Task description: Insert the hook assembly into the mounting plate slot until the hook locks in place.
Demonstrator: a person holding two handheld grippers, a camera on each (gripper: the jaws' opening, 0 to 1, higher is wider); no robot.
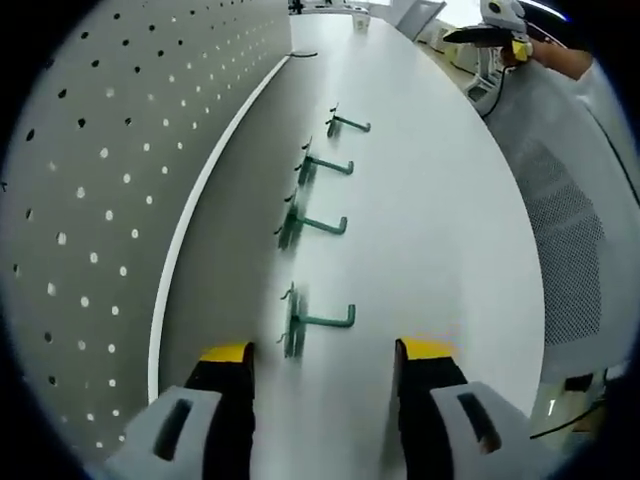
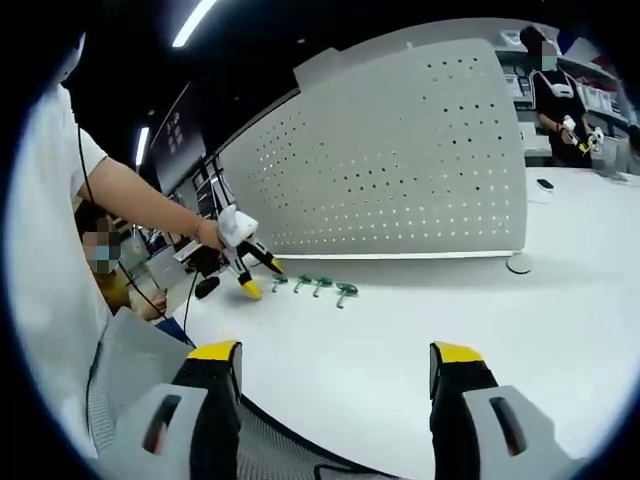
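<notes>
Several green hook assemblies lie in a row on the white table, running away from me beside the pegboard. The nearest hook sits just ahead of my left gripper, whose yellow-tipped jaws stand open and empty. In the right gripper view the hooks look small, in front of the pegboard, with the left gripper held over their left end. My right gripper is open and empty, well back from them near the table's edge. It also shows far off.
A grey mesh chair back stands off the table's near edge. A white round foot sits at the pegboard's right end, and a small dark object lies beyond. Another person stands at the far right.
</notes>
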